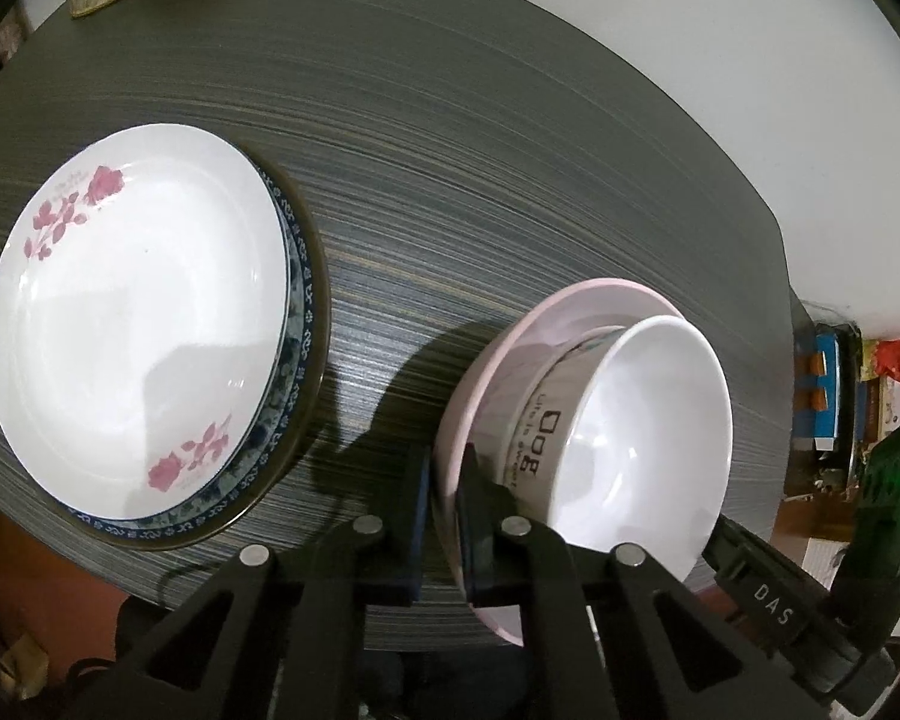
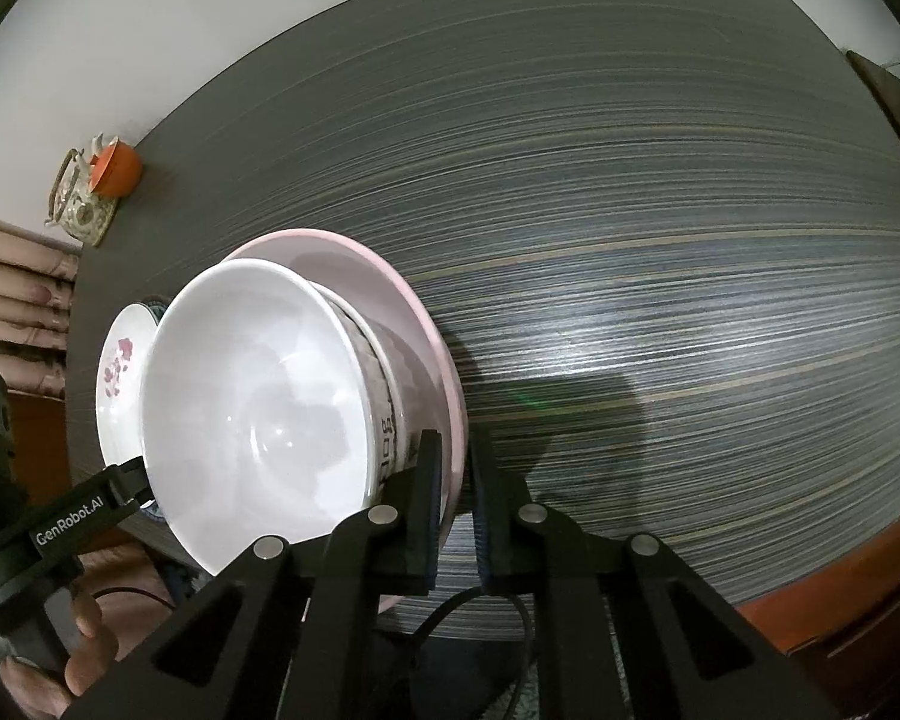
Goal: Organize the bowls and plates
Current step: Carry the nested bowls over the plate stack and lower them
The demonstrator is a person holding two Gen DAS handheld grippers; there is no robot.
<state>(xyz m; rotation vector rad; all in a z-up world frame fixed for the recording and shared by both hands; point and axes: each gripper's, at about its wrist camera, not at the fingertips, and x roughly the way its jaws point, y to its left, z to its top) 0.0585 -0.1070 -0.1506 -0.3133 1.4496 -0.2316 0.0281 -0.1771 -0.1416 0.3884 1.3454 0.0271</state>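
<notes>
A pink plate (image 1: 480,384) carries stacked white bowls (image 1: 636,438), the outer one with black lettering. My left gripper (image 1: 444,516) is shut on the plate's near-left rim. My right gripper (image 2: 453,498) is shut on the same pink plate (image 2: 426,324) at its right rim, beside the white bowls (image 2: 258,396). The plate seems held just above the dark striped table (image 1: 480,150). To the left, a white plate with pink flowers (image 1: 132,312) lies on a blue-patterned plate (image 1: 306,276); it also shows in the right wrist view (image 2: 117,372).
An orange cup (image 2: 114,168) and a floral teapot (image 2: 75,198) stand at the table's far left corner. A shelf with boxes and packets (image 1: 840,396) stands beyond the table's right edge. The table (image 2: 660,240) stretches wide to the right.
</notes>
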